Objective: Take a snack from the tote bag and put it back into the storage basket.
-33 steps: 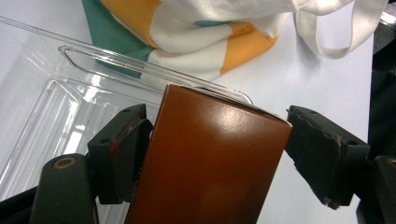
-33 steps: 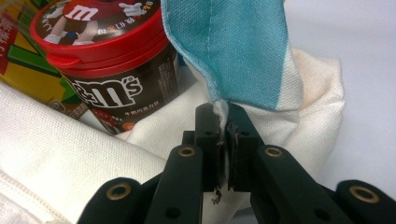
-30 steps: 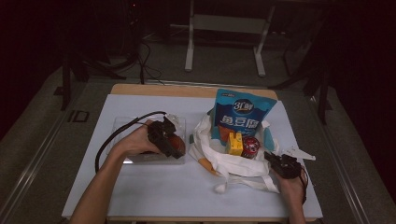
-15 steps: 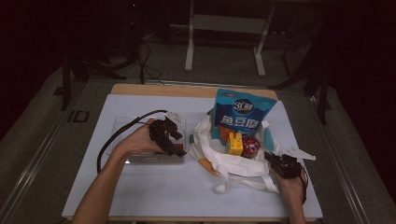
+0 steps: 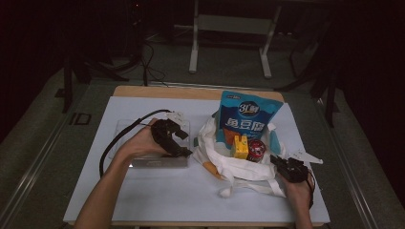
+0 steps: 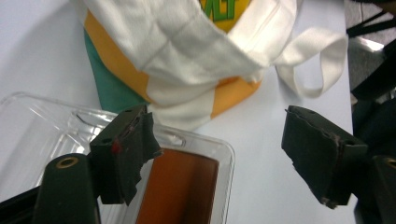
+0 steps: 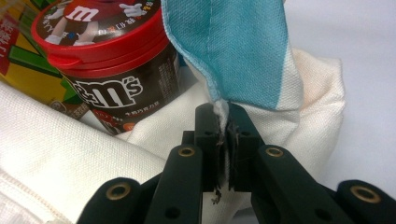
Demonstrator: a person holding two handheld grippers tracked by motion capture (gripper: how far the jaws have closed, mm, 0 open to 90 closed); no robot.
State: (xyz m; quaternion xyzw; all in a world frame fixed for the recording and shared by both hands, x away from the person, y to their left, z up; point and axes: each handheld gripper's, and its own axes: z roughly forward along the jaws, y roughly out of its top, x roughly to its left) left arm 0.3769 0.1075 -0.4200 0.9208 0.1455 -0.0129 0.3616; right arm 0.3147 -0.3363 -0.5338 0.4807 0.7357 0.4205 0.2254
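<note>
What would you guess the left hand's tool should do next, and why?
Probably lower the left tool onto the brown item in the clear tray and close on it. Its jaws have just been closing slightly, yet stand wide with nothing between them, right above that tray. The right tool pinches the cloth bag's rim, holding the cloth bag ready.

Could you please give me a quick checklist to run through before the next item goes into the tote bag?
1. Right tongs clamped on the bag's fabric edge: ok.
2. Left tongs open, nothing between them: ok; they have just been closing slightly.
3. Clear tray under the left tongs, brown item lying in it: ok.
4. Tote bag mouth held open: ok.
5. Room left beside the blue pouch, yellow box and candy tub: cannot tell.
</note>
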